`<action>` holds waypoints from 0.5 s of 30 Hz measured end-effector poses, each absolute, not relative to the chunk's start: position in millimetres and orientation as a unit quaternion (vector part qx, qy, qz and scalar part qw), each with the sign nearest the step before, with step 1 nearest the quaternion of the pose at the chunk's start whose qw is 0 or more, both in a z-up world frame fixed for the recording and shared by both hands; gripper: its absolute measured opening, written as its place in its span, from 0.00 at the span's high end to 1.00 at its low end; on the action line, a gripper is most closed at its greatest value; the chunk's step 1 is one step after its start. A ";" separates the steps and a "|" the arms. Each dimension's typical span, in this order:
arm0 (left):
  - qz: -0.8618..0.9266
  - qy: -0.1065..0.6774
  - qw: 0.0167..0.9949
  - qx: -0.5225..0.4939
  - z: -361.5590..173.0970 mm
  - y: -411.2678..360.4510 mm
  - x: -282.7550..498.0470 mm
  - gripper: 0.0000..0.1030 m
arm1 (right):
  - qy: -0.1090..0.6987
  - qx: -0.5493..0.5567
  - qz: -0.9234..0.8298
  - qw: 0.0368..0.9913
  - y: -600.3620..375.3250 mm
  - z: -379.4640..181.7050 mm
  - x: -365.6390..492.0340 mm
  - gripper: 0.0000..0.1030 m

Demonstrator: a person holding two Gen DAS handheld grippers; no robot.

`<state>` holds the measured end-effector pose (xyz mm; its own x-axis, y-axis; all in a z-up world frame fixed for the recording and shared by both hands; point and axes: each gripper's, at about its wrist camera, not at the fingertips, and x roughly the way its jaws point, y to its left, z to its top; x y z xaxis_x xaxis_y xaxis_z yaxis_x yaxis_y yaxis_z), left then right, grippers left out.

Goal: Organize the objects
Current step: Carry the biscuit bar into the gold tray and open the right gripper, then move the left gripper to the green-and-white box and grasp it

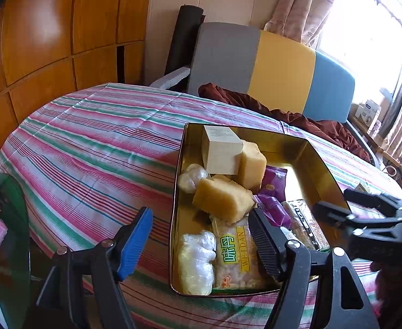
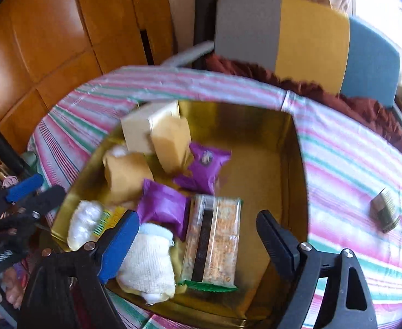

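The left tongs (image 1: 201,235) stood wide and empty over the near left rim of the shallow gold metal tin (image 1: 321,164) on the striped counter (image 1: 91,142). In the right view, the right tongs (image 2: 198,235) gaped wide above a clear-wrapped cereal bar (image 2: 214,241) lying inside the tin, gripping nothing.

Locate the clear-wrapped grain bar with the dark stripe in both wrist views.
Left wrist: grain bar, lower right in the gold tin, partly behind the left gripper's black finger.
Right wrist: grain bar, low centre, fully visible.
Shared landmark: purple packet touching its left side.
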<state>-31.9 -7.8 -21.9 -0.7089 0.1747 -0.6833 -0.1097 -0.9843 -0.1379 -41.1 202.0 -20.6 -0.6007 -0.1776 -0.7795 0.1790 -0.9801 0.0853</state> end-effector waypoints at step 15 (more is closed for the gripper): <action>0.923 -0.028 0.078 -0.376 -17.6 0.6 -30.6 0.28 | -0.012 0.412 -0.911 0.024 267.9 7.6 -18.0 0.13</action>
<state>-30.6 0.6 -17.6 -0.7052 0.1650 -0.6896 -0.1228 -0.9863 -0.1105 -18.0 267.9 7.6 -0.6588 -0.0528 -0.7505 0.0330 -0.9986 0.0412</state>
